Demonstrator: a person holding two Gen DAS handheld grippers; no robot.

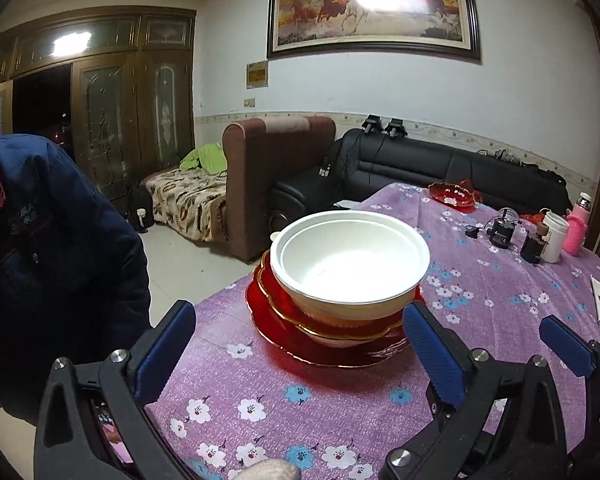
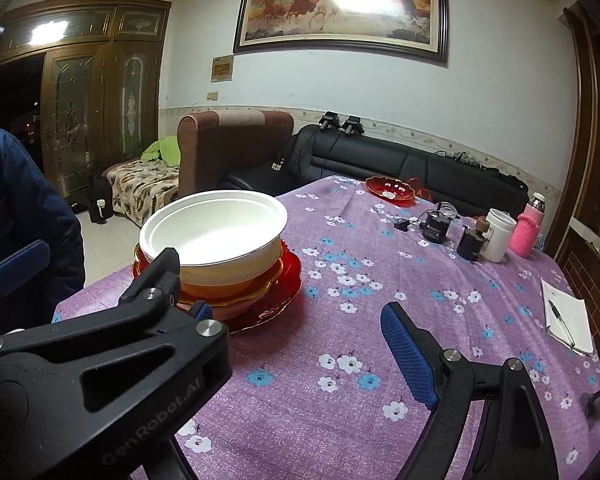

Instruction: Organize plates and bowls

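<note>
Both claws are gaping wide, holding nothing. The white plastic bowl is sitting atop stacked red glass plates just ahead of the left gripper, left of the right gripper. Another red scalloped dish is lying far beyond.

On the desk, white bowls sit stacked on red plates at left, near the open right hand-held gripper; another red plate lies far.
</note>
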